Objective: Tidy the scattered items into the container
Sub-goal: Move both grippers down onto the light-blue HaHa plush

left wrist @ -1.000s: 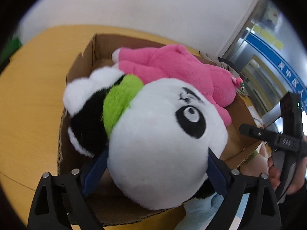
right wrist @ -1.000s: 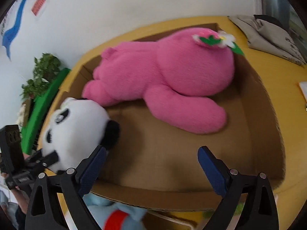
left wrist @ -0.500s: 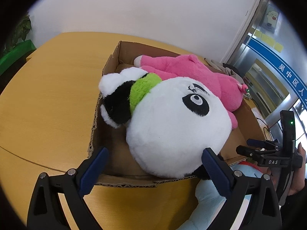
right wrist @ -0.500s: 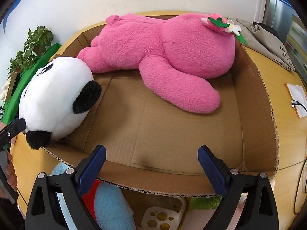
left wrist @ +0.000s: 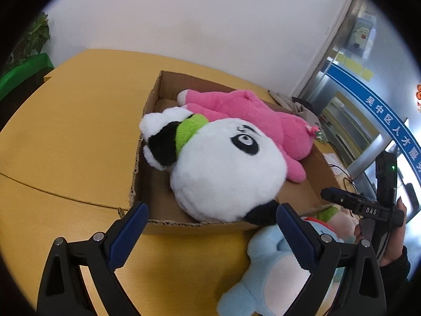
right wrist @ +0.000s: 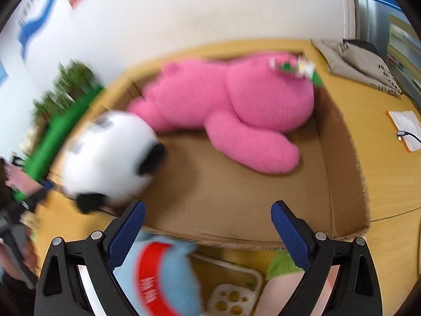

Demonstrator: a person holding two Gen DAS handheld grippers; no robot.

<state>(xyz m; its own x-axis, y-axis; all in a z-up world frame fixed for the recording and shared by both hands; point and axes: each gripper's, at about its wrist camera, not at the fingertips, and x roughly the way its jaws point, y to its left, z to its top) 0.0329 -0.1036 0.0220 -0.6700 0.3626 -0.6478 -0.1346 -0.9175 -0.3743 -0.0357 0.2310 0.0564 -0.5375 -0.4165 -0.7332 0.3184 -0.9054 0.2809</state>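
An open cardboard box rests on the yellow table. Inside lie a pink plush and a panda plush, the panda's head against the near left wall. My left gripper is open, hovering just in front of the box with nothing between its fingers. My right gripper is open too, above the near rim. A light blue plush with a red band lies outside the box on the table. The right gripper also shows in the left wrist view, held by a hand.
A pink-and-green plush and a yellow-and-white toy lie in front of the box. A grey bag and a notebook with a cable sit at the right. A plant stands on a green ledge at the left.
My left gripper let go of the panda, which now lies in the box, and drew back toward me. My right gripper shifted and its view is blurred by motion.
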